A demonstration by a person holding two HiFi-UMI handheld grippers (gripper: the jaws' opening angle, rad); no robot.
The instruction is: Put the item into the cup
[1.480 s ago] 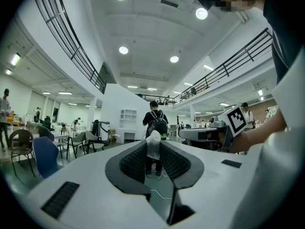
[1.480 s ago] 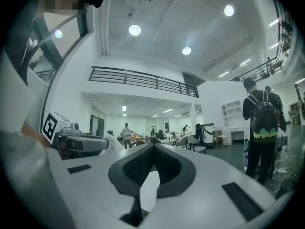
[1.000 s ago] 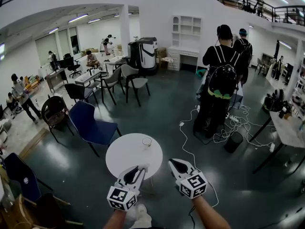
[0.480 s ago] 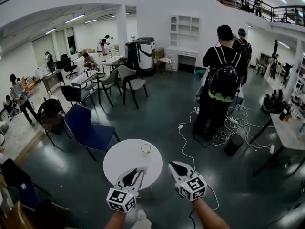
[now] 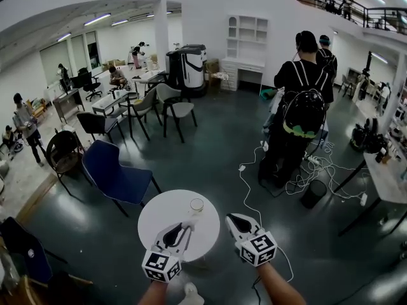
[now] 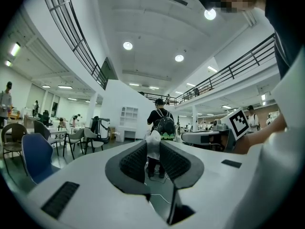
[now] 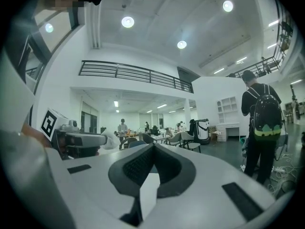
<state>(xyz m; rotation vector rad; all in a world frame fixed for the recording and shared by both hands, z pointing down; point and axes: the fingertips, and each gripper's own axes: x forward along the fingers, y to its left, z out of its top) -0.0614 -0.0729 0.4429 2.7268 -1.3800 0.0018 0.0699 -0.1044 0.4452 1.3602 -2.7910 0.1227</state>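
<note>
We're at the small round white table [image 5: 162, 215], which sits at six o'clock in the head view, and both tools are up by its near edge. Our left gripper [image 6: 153, 151] is pinching a small white crumpled item [image 6: 153, 143]. It looks soft, maybe tissue or cloth, and the ribbed black pads press on it from both sides right at the jaw tips. Our right gripper [image 7: 151, 150] has its jaws pressed together with nothing between them. It hangs just beside the table's rim, at about three o'clock from the tabletop's centre.

The target is a clear glass cup [image 5: 196, 206]. It stands upright on the tabletop at roughly one o'clock from the left gripper's tips, near them but apart. We see nothing inside it, though it is small in the picture and we can't be sure.

We judge the pick-up done, since the item is in the grip and, as far as we can tell, off the tabletop. What's left is the delivery: carry the item over the cup's mouth, lower it, and spread the jaws so it drops in. The item looks light and floppy, so we reckon it could cling to a pad or snag the rim. Lining up squarely over the opening will matter.

A person wearing a black backpack [image 5: 304, 110] stands well beyond at two o'clock, clear of our work.
</note>
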